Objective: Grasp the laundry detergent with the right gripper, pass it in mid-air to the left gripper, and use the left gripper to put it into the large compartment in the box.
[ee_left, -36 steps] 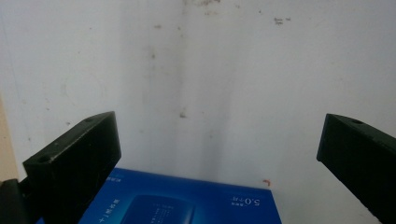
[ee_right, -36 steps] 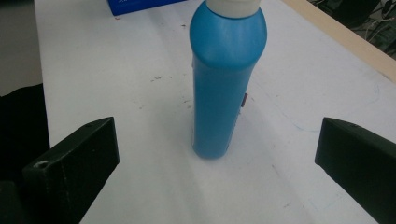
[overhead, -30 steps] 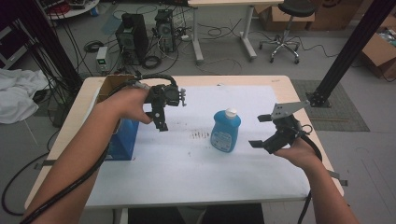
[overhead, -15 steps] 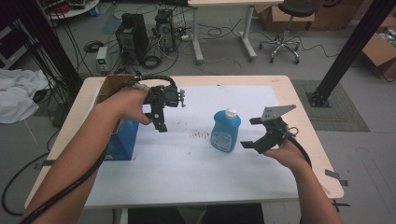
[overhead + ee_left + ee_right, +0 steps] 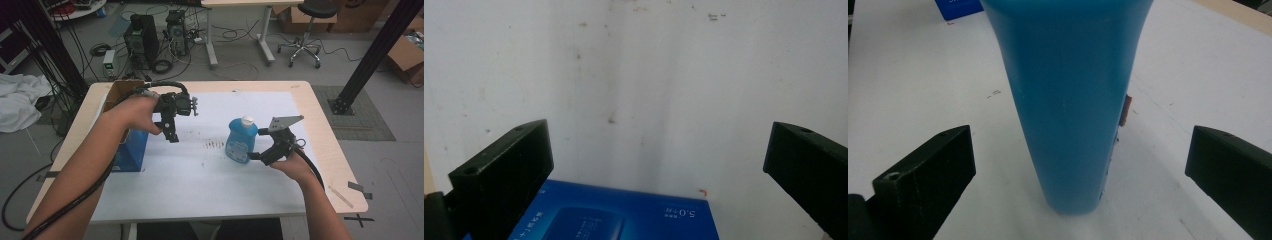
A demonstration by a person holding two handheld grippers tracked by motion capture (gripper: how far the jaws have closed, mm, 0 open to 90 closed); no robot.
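Standing upright on the white sheet of the desk [image 5: 300, 105] is a blue bottle [image 5: 240, 142] with a white cap [image 5: 247, 120]; it sits a bit right of the middle; the right gripper [image 5: 256, 156] is just beside it on its right, low near its base; in the right gripper view the bottle [image 5: 1068, 100] rises between the two black jaws, which are spread wide apart and do not touch it; a small reddish tag [image 5: 1128, 109] sticks out at the bottle's edge, and any words on it are too small to read.

The left gripper [image 5: 171, 134] hangs over the left part of the desk, jaws pointing down, well apart from the bottle; its jaws are spread wide too, with nothing between them; a blue box [image 5: 131, 150] stands by the left edge of the desk, partly under the person's left hand [image 5: 135, 112]; in the left gripper view the top of the box [image 5: 624, 217] shows white writing upside down; only "5.0" can be read, and the rest is too small and blurry; dark little marks [image 5: 215, 145] dot the sheet near the bottle.
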